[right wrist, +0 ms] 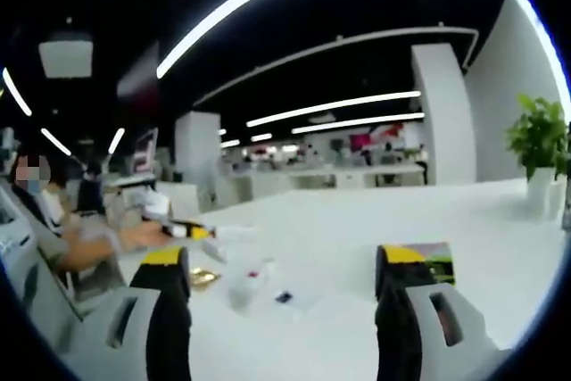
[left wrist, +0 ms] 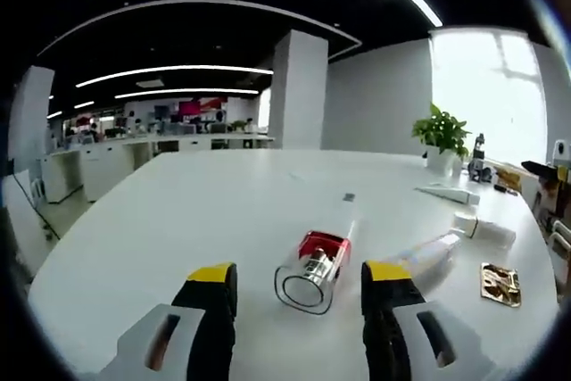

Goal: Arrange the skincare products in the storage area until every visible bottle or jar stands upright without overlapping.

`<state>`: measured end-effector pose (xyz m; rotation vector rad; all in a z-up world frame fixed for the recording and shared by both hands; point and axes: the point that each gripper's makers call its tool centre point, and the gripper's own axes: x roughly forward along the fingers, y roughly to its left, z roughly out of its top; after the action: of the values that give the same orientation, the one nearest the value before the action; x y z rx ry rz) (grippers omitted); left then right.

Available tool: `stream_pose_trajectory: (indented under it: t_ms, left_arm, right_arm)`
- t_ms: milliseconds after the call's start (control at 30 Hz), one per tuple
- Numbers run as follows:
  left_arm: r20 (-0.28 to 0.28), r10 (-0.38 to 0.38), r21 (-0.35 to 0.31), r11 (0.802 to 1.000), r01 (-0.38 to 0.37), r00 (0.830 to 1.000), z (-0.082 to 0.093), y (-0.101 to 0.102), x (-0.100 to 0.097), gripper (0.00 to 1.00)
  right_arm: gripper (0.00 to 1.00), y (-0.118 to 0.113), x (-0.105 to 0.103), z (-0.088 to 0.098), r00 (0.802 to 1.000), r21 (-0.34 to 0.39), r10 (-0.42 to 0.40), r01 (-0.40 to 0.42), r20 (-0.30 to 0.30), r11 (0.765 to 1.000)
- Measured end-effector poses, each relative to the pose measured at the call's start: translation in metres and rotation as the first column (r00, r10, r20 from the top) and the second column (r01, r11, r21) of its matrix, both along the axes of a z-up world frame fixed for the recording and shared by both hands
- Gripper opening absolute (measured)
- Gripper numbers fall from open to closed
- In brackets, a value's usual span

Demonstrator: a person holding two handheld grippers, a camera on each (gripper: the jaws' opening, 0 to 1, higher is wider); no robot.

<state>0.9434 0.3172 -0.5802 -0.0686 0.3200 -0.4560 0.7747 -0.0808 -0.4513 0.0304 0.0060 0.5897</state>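
Jaws of my left gripper [left wrist: 301, 287] stand wide apart around a clear bottle [left wrist: 316, 272] lying on the white table [left wrist: 178, 211], not touching it. My right gripper [right wrist: 284, 274] is also wide apart and holds nothing.

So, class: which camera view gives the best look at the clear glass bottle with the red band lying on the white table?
The left gripper view: the clear glass bottle with the red band lies on its side, sharp and close, between the open left tool. The right gripper view is blurred; a small clear thing there cannot be identified.
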Motion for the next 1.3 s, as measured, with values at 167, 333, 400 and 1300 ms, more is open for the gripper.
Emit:
stream_pose_trajectory:
  t_ms: [167, 333, 400, 1300]
  left_arm:
    - [0.004, -0.014, 0.018, 1.000, 0.014, 1.000, -0.001, -0.001, 0.001, 0.39]
    - [0.010, -0.035, 0.038, 0.999, 0.034, 0.999, -0.002, -0.004, 0.002, 0.33]
    - [0.002, -0.055, 0.027, 0.998, 0.055, 0.998, -0.002, -0.007, 0.000, 0.31]
    - [0.048, 0.002, 0.009, 1.000, -0.003, 0.999, 0.039, -0.017, -0.011, 0.25]
  right_arm:
    - [0.84, -0.001, -0.001, 0.000, 1.000, 0.004, 0.001, -0.001, 0.001, 1.000]
    - [0.83, -0.004, -0.001, 0.001, 1.000, 0.003, -0.006, 0.005, 0.009, 1.000]
    - [0.83, -0.005, -0.001, 0.001, 1.000, 0.005, -0.008, 0.008, 0.009, 1.000]
    - [0.82, -0.003, 0.001, -0.003, 1.000, 0.010, 0.005, -0.005, -0.006, 1.000]
